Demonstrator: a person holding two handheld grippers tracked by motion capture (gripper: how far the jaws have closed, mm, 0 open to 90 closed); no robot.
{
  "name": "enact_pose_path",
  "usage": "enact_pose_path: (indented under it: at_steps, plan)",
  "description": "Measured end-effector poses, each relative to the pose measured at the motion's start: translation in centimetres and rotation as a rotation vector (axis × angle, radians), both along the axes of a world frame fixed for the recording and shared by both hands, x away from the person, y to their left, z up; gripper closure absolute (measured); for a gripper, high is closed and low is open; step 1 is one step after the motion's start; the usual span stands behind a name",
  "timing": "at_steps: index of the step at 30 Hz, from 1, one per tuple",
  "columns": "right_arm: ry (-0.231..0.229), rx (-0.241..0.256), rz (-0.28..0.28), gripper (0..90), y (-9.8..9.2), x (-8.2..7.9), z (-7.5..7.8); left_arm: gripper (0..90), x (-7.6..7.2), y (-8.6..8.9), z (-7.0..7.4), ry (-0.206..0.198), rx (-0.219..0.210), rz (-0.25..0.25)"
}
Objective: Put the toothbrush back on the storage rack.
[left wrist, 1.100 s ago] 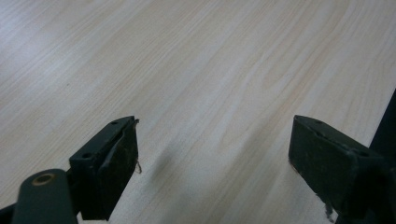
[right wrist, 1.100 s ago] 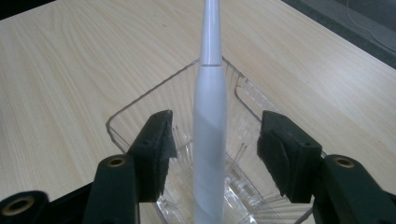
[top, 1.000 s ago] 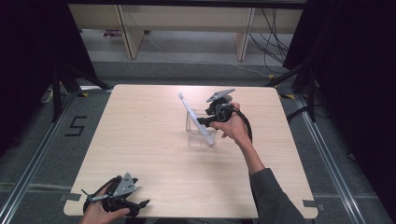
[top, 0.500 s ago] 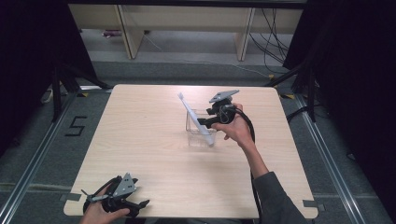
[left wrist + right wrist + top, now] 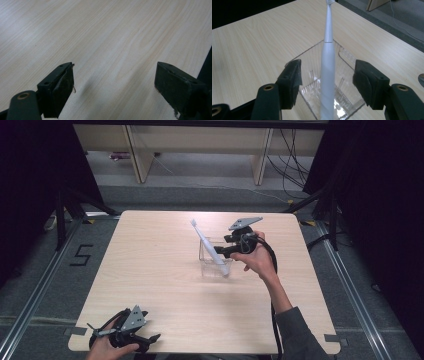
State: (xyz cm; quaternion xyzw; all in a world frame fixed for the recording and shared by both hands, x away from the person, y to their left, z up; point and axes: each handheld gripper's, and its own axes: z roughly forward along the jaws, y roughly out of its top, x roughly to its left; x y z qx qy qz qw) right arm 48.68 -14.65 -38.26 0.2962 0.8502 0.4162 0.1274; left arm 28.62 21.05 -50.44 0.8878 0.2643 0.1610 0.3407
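Counting across the scene: one electric toothbrush [image 5: 209, 247], white, is leaning in one clear plastic container [image 5: 206, 254]; the right gripper view is showing the same single toothbrush [image 5: 328, 72] and single ribbed container [image 5: 342, 75]. Two handheld grippers are working at the table: one left gripper [image 5: 150, 338] and one right gripper [image 5: 218, 251], each carrying two black jaws and one grey three-cornered plate. Two hands are holding them, one apiece. One wooden table [image 5: 150, 265] is bearing it all. One floor marking, a taped number 5 [image 5: 81, 255], is sitting beside the table.
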Motion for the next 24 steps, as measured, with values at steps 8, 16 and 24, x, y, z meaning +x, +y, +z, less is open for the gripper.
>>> enact_pose_path:
  at_steps: [8,16,24]
  plan:
    - [-0.001,0.027,-0.034,39.4,-1.5,-0.5,0.4,15.5,0.0,0.1,0.2,-0.005,0.012,-0.006]
    - [-0.024,0.02,-0.033,38.5,-1.8,-0.6,0.2,15.4,0.0,0.1,0.2,-0.003,-0.002,-0.003]
    - [-0.014,0.01,-0.033,36.1,-1.9,-0.6,-0.2,15.5,0.0,0.1,0.2,-0.003,0.0,-0.007]
